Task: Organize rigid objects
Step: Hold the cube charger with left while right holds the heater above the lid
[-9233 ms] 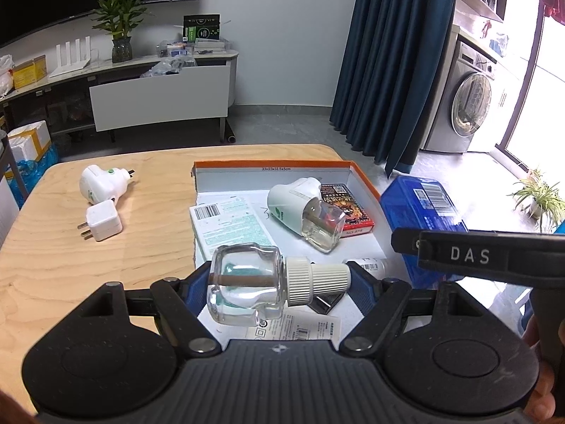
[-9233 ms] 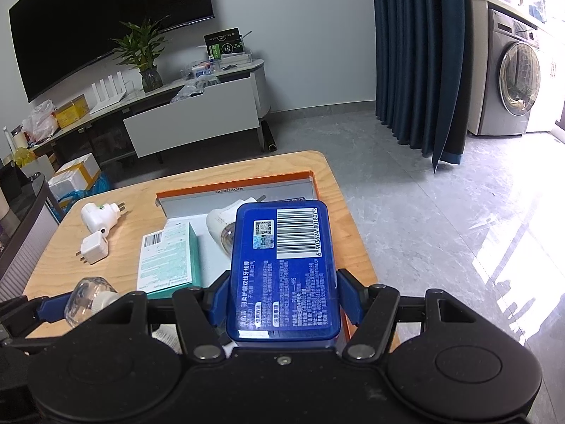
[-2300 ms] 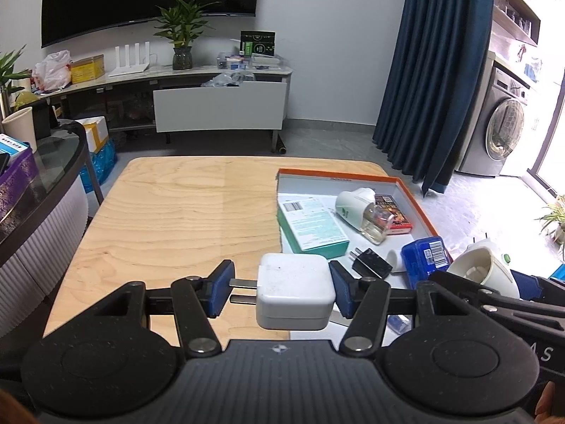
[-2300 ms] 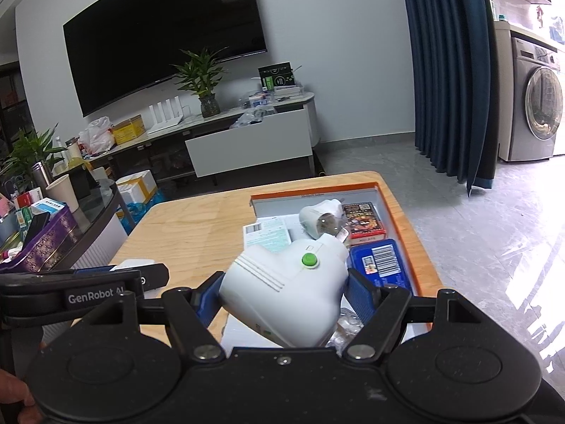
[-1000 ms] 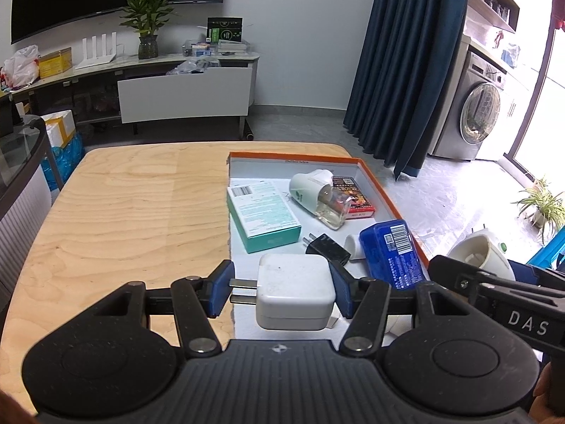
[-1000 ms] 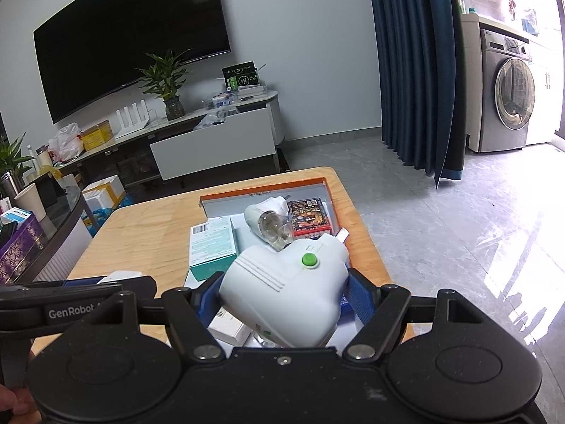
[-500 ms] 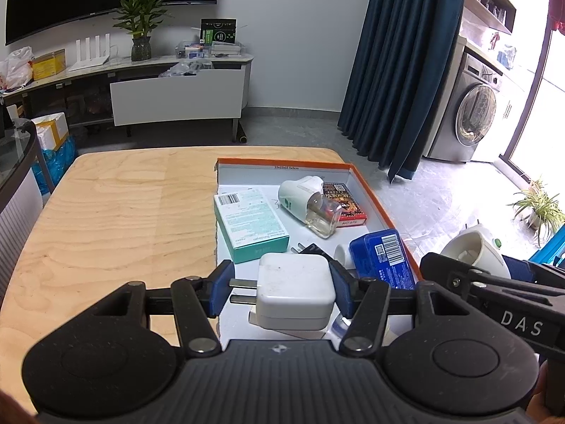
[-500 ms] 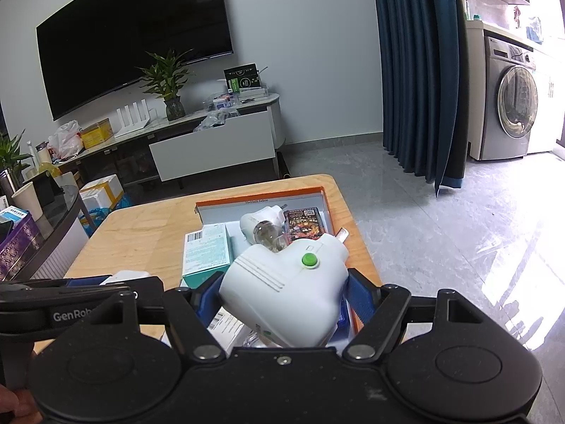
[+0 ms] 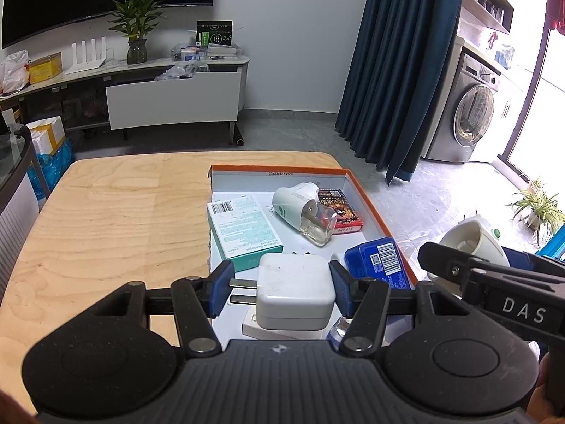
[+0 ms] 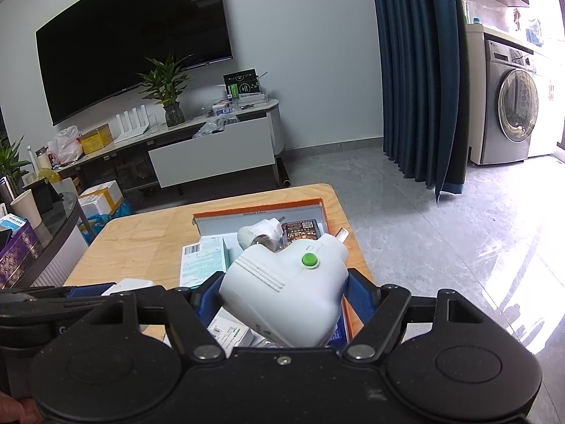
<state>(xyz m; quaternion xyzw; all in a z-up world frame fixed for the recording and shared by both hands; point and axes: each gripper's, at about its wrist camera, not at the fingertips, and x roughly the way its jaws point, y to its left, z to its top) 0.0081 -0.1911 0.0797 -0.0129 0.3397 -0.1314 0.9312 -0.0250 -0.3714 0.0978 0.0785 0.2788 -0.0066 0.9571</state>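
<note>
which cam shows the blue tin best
The left wrist view: the blue tin lies in the orange box, barcode up, mostly unblocked. In the right wrist view the white plug-in held in the right gripper covers nearly all of it.

"DAS" is being shown in white letters on the right gripper (image 9: 473,247) arm at four o'clock. "33x23x12.5x5cm" is being displayed on the orange-rimmed box (image 9: 279,169) far wall, and "NO.975" on the red card pack (image 9: 340,212) edge.

Left half of the desk (image 9: 106,219) lies bare, wide open. The tray (image 9: 374,208) at right is crowded: green box (image 9: 243,233), blue case (image 9: 378,265), bottle (image 9: 303,208).
</note>
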